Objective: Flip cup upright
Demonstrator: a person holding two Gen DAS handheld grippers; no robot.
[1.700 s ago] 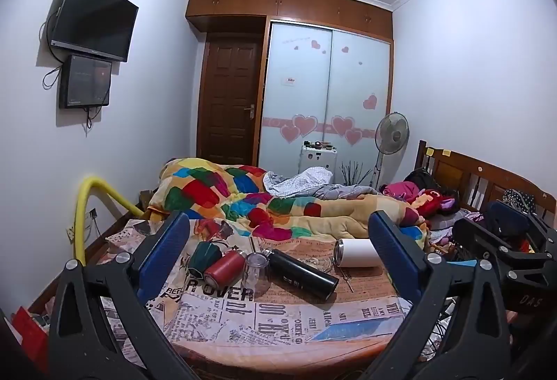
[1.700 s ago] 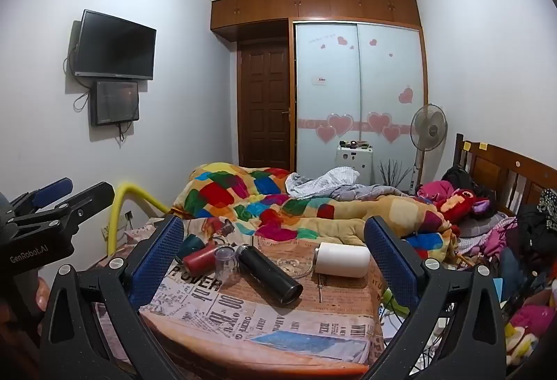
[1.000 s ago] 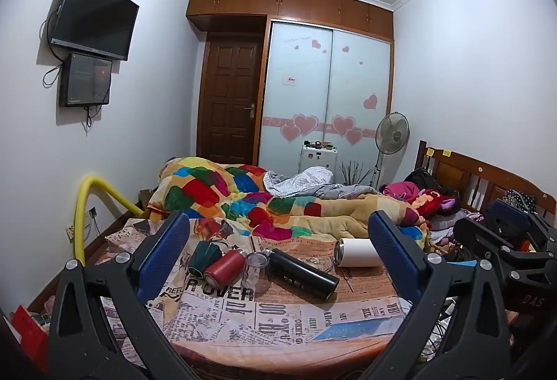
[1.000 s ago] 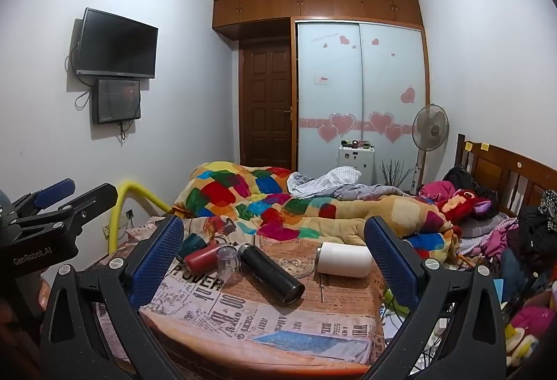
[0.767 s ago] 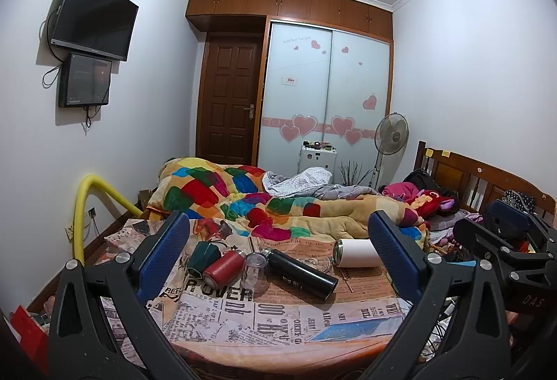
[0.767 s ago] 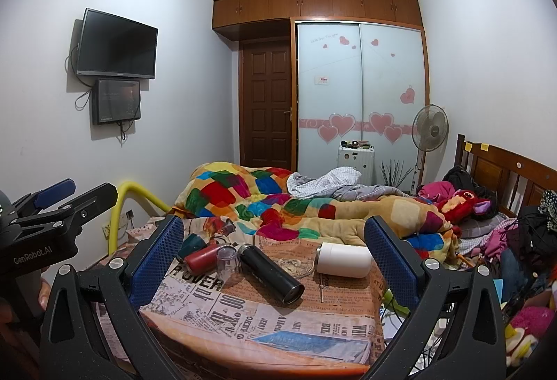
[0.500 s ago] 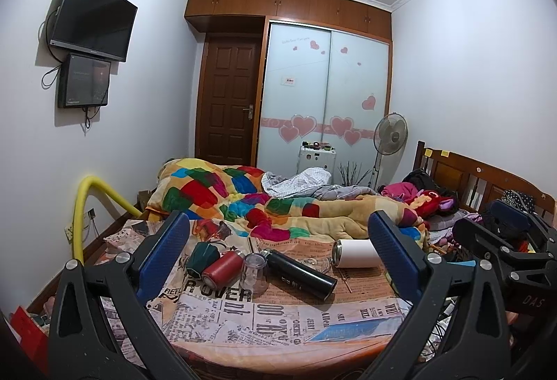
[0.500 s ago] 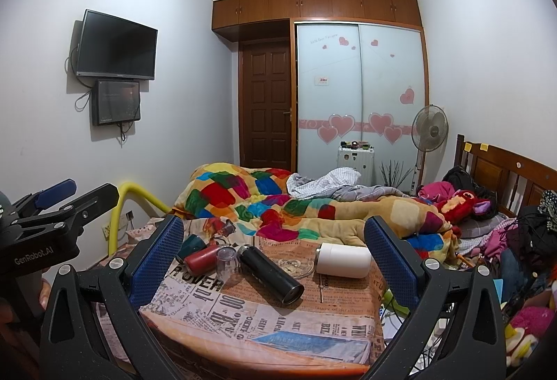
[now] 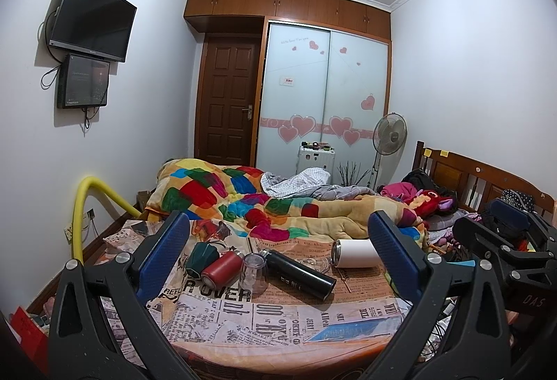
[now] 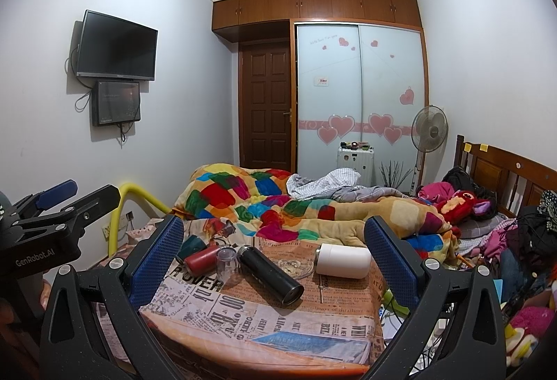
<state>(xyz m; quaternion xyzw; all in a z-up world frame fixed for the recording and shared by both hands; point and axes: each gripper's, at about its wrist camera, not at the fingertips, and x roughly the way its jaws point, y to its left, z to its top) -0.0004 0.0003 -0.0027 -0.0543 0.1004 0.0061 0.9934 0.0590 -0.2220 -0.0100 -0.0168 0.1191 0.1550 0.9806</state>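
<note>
On a newspaper-print cloth several cups lie on their sides: a white cup (image 9: 355, 253) (image 10: 343, 260), a long black flask (image 9: 299, 273) (image 10: 269, 270), a red cup (image 9: 221, 269) (image 10: 200, 260) and a dark green cup (image 9: 201, 258) (image 10: 190, 246). A small clear cup (image 9: 254, 272) (image 10: 225, 262) stands between the red cup and the flask. My left gripper (image 9: 278, 258) is open and empty, held back from the cups. My right gripper (image 10: 273, 254) is also open and empty. Each gripper shows at the edge of the other's view.
The cloth-covered surface (image 9: 278, 320) has its front edge close to me. A glass ashtray (image 10: 292, 266) lies beside the flask. Behind are a colourful quilt (image 9: 243, 199), a wooden headboard (image 9: 480, 178) with clothes at right, and a yellow hose (image 9: 87, 199) at left.
Both views have shifted only slightly. The cups lie as before and both grippers stay open.
</note>
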